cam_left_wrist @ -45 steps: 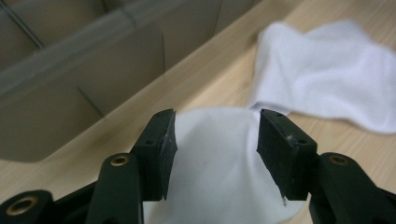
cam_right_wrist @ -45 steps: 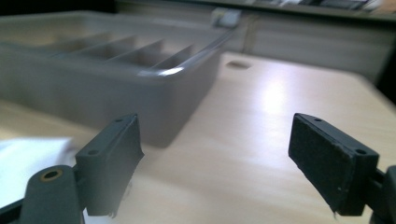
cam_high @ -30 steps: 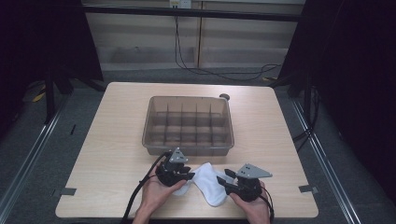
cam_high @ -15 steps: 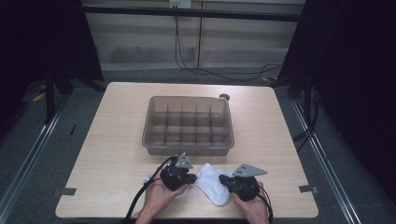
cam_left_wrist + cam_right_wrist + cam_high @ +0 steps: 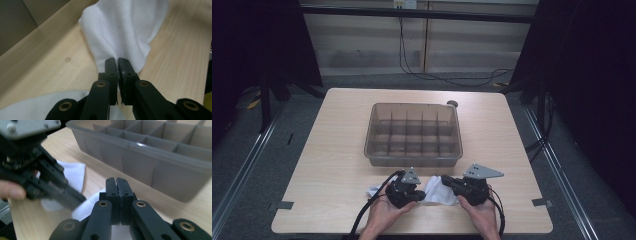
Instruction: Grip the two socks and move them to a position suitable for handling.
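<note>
Both tongs on white cloth

black grippers, brass-coloured screws

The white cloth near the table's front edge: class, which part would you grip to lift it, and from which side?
Grip the cloth by its edges, one gripper at each end, coming in low from the person's side. It lies limp and thin on the table, so only a pinched fold gives purchase. The left gripper and right gripper are already shut on folds of it.
</note>
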A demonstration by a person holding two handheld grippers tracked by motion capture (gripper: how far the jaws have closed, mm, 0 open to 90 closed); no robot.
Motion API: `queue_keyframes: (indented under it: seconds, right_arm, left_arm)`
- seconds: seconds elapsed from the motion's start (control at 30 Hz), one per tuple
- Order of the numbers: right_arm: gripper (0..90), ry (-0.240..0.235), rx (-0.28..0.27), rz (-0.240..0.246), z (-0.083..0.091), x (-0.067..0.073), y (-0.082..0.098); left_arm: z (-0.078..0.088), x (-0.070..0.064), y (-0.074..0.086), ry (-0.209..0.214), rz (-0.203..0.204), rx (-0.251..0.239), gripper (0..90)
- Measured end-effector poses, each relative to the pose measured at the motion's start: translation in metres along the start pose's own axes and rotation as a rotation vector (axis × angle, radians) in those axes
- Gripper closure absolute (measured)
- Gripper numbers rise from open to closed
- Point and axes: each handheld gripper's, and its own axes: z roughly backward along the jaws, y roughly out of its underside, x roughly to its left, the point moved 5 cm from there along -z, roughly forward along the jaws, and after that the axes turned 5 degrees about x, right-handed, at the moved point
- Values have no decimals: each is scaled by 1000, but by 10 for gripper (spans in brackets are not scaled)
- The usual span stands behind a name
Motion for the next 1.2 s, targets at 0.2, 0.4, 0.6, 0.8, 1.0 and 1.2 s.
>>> queue_keyframes:
  seconds: [0.2, 0.4, 0.6, 0.8, 1.0, 1.2]
  right_arm:
    - [892, -8, 33, -9, -17, -2, -5]
    - [891, -11, 43, -12, -19, -3, -4]
    - [889, -57, 28, -4, -17, 1, -5]
    - [795, -77, 19, -10, -11, 1, -6]
    - [742, -21, -37, -73, 11, -13, -5]
    - [809, 17, 69, -88, 8, -24, 18]
  left_arm:
    - [20, 5, -1, -20, 16, -66, 620]
    - [34, 3, -13, 16, 10, -132, 543]
    - [10, 2, -24, -30, -11, -59, 492]
    - [6, 0, -24, -5, -6, -72, 870]
    - [20, 3, -24, 6, 16, -109, 872]
    - [27, 11, -21, -3, 43, -126, 872]
